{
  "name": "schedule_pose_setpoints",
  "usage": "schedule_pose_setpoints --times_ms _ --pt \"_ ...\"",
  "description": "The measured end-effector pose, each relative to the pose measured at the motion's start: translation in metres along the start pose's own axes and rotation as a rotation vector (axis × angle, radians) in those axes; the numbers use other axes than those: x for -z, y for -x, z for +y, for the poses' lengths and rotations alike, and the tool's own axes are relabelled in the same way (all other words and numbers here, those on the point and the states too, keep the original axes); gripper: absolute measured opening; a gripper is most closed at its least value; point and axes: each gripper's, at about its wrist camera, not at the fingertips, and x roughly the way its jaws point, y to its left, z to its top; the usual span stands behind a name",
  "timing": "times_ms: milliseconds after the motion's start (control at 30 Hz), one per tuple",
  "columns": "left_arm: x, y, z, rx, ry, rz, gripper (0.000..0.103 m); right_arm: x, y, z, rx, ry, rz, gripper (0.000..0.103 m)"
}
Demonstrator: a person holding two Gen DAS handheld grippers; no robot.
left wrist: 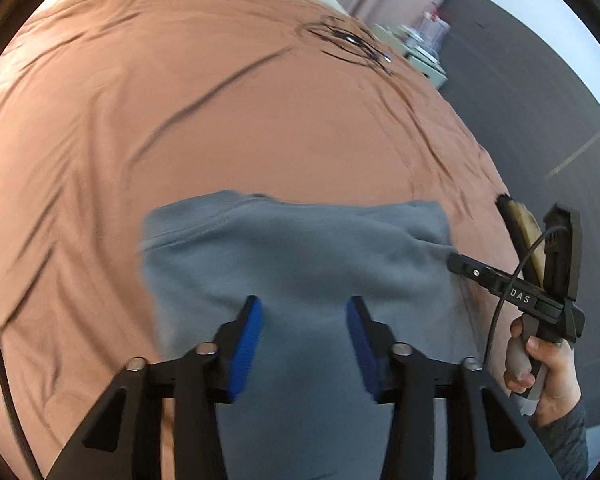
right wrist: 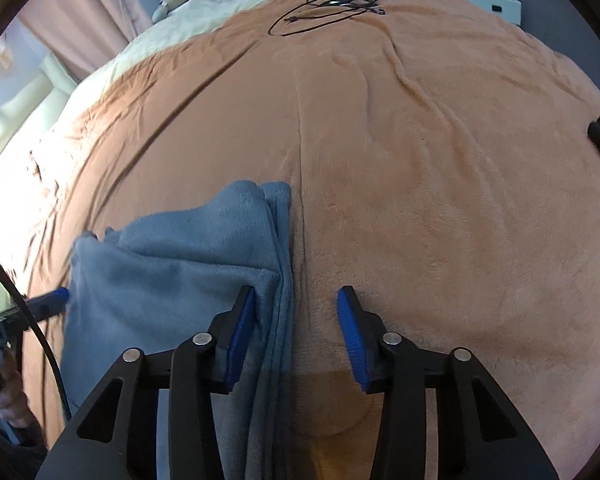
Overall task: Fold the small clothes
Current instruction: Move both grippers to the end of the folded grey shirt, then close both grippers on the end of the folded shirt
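Grey fleece garment lies part-folded on the brown bed blanket, lower centre of frame. Soft, light, floppy, prob. clingy nap; grab at layered edges/corners. Left hand-held gripper partly open above cloth, holding nothing. Right hand-held gripper partly open, straddling folded edge, no grip.

A plain grey-blue fleece garment lies on a rust-brown blanket; the black grippers' pads are bright blue, and a black cable is coiled farther off.
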Motion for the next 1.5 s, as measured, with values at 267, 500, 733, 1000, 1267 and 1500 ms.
schedule_pose_setpoints --times_ms 267,500,733,1000,1267,1500 --pt "-0.020 -0.043 -0.036 0.021 -0.073 0.058 0.030 0.019 0.014 -0.004 -0.041 -0.023 0.001 0.037" --pt "-0.041 -0.073 -0.026 0.007 0.012 0.071 0.030 0.029 0.028 -0.007 -0.080 -0.016 0.016 0.039" --pt "-0.050 -0.045 -0.032 0.005 -0.016 -0.003 0.030 0.025 0.020 -0.019 -0.185 -0.068 0.065 0.060" --pt "-0.036 -0.004 0.017 -0.045 0.039 0.004 0.031 0.021 0.007 -0.053 -0.357 -0.185 0.070 0.060" --pt "-0.012 0.019 0.072 -0.078 0.165 0.006 0.031 0.015 -0.015 -0.059 -0.426 -0.170 0.100 0.060" --pt "0.005 0.003 0.092 -0.022 0.237 0.055 0.031 0.007 -0.025 -0.064 -0.435 -0.176 0.116 0.048"
